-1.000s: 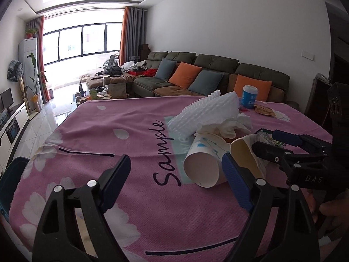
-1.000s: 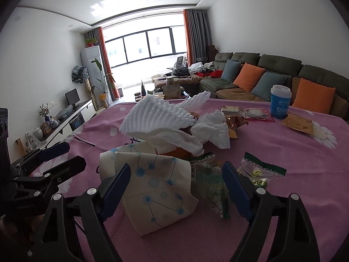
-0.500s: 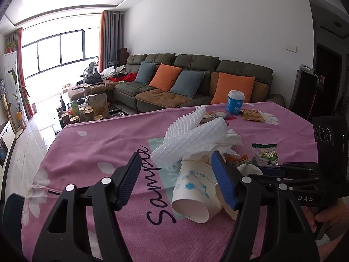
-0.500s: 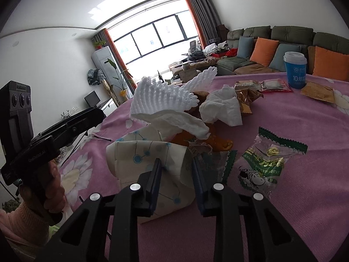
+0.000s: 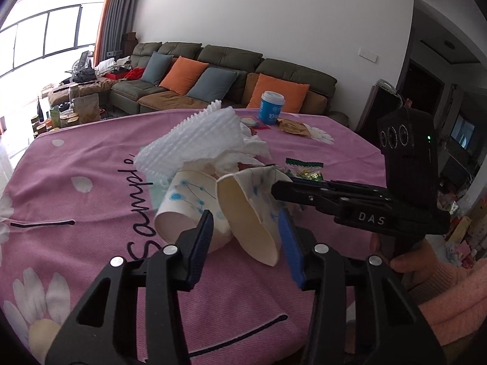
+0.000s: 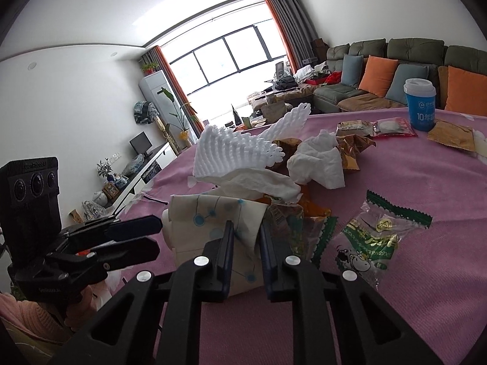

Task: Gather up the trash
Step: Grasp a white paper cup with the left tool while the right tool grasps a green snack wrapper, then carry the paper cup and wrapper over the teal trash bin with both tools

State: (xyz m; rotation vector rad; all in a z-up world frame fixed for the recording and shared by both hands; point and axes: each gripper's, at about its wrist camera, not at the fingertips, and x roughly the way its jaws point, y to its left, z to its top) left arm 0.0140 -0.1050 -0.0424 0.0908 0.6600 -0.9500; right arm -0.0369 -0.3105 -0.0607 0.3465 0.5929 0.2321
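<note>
Item: flattened paper cup (image 6: pixel 213 228), pinched at its wall by our right gripper (image 6: pixel 246 252), jaws closing. Left gripper (image 5: pixel 246 240) closing around its rim, not yet pressing. Squeeze evenly to avoid tearing. Only the right view shows the snack wrapper (image 6: pixel 374 240) beside the right gripper.

A home living room: a long dark-green sectional sofa (image 5: pixel 231 70) with orange and grey-blue cushions lines the far wall, floor-to-ceiling windows (image 6: pixel 231 57) hung with orange and grey curtains brighten the far end, a low TV cabinet (image 6: pixel 143 170) and a potted plant (image 6: pixel 179 115) stand along the left wall, and a pink floral cloth covers the near table (image 5: pixel 76 182).
</note>
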